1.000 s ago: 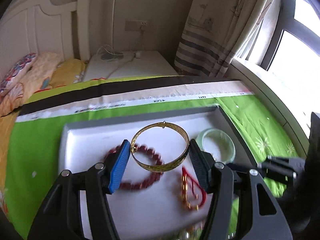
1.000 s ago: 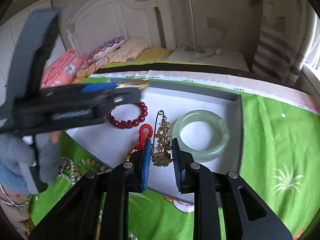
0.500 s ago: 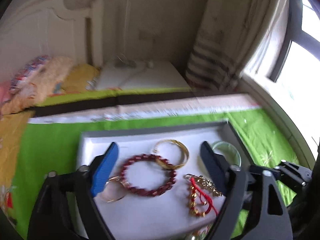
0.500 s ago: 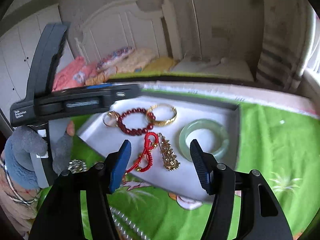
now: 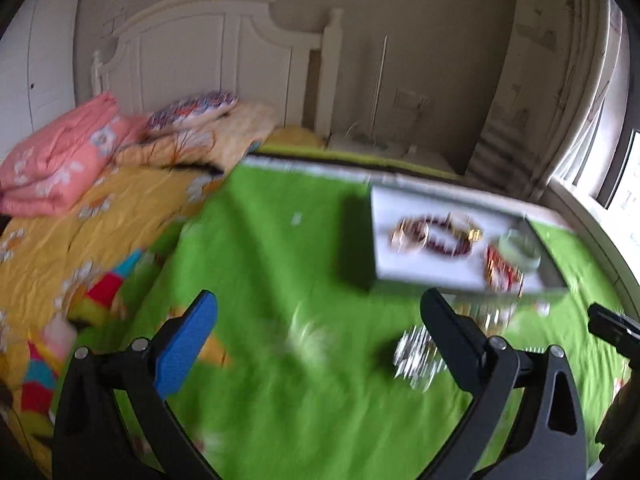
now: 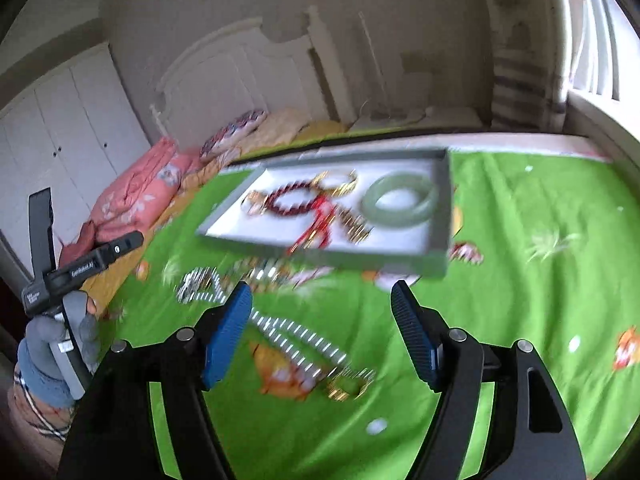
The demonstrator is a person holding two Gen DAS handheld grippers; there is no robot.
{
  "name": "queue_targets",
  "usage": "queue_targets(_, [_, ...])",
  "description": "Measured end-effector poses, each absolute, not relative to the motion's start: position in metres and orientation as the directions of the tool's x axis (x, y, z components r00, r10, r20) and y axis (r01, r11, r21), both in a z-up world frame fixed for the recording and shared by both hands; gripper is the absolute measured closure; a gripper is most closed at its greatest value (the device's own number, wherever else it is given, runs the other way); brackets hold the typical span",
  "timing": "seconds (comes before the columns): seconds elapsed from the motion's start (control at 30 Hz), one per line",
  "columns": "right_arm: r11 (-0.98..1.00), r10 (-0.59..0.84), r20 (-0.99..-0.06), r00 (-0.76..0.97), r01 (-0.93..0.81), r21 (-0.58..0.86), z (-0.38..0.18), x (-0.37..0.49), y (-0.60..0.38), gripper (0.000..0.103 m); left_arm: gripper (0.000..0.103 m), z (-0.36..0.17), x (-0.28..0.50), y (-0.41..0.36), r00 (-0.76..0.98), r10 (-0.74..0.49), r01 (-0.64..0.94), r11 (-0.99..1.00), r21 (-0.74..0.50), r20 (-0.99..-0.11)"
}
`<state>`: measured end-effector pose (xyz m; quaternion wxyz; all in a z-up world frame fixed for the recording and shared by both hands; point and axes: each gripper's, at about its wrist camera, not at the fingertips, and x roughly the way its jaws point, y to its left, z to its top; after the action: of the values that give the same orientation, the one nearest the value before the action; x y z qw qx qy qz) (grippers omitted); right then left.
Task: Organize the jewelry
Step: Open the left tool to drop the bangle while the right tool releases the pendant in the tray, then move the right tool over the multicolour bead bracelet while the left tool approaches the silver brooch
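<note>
A grey tray with a white floor [image 6: 438,216] lies on the green bedspread. It holds a red bead bracelet [image 6: 290,200], a gold bangle [image 6: 340,184], a jade bangle [image 6: 400,200], a red cord piece [image 6: 316,228] and a gold brooch [image 6: 354,226]. The tray also shows in the left wrist view [image 5: 384,240], blurred. My right gripper [image 6: 320,332] is open and empty, pulled back from the tray, above a pearl strand [image 6: 296,336]. My left gripper [image 5: 320,340] is open and empty, well back from the tray, with a silver piece [image 5: 416,356] lying near its right finger.
Loose silver and beaded jewelry [image 6: 200,284] lies on the bedspread in front of the tray. Folded pink bedding [image 5: 60,160] and pillows [image 5: 192,116] sit by the white headboard [image 5: 208,48]. The other hand's gripper handle [image 6: 76,268] shows at the left.
Both grippers opened, dropped the gold bangle and the brooch into the tray, and pulled back and away from it. The left view has swung to the left.
</note>
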<state>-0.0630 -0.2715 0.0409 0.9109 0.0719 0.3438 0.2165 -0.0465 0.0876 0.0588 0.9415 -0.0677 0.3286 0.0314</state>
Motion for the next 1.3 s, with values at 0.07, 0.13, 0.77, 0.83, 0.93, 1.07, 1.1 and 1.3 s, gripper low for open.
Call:
queue_targets(0.07, [0.891, 0.451, -0.601, 0.659, -0.366, 0.268, 0.039, -0.073, -0.258, 0.033, 0.002, 0.046, -0.061, 0.092, 0.768, -0.009, -0.109, 0.983, -0.144, -0.64])
queue_targets(0.13, [0.883, 0.463, -0.609, 0.644, -0.398, 0.25, 0.039, -0.084, -0.242, 0.033, 0.002, 0.037, -0.074, 0.094, 0.764, -0.048, -0.089, 0.98, -0.178, -0.644])
queue_targets(0.77, [0.926, 0.349, -0.702, 0.62, -0.342, 0.158, 0.024, -0.047, -0.184, 0.045, 0.003, 0.001, -0.081, 0.095, 0.693, -0.187, -0.005, 0.965, -0.263, -0.696])
queue_targets(0.83, [0.93, 0.327, -0.716, 0.617, -0.346, 0.126, 0.02, -0.041, -0.174, 0.045, 0.003, 0.002, -0.081, 0.095, 0.693, -0.189, -0.003, 0.964, -0.264, -0.696])
queue_targets(0.93, [0.938, 0.309, -0.725, 0.615, -0.324, 0.125, 0.018, -0.029, -0.169, 0.047, 0.003, 0.002, -0.081, 0.097, 0.695, -0.196, -0.001, 0.962, -0.273, -0.692])
queue_targets(1.07, [0.942, 0.309, -0.727, 0.613, -0.302, 0.146, 0.019, -0.019, -0.173, 0.064, 0.003, 0.003, -0.081, 0.098, 0.697, -0.202, 0.001, 0.96, -0.28, -0.688])
queue_targets(1.1, [0.944, 0.303, -0.728, 0.615, -0.3, 0.14, 0.019, -0.02, -0.174, 0.068, 0.003, 0.003, -0.081, 0.099, 0.697, -0.202, 0.001, 0.96, -0.281, -0.688])
queue_targets(1.3, [0.948, 0.275, -0.755, 0.595, -0.297, 0.111, 0.007, -0.016, -0.172, 0.073, 0.003, 0.003, -0.08, 0.1, 0.697, -0.204, 0.001, 0.959, -0.283, -0.687])
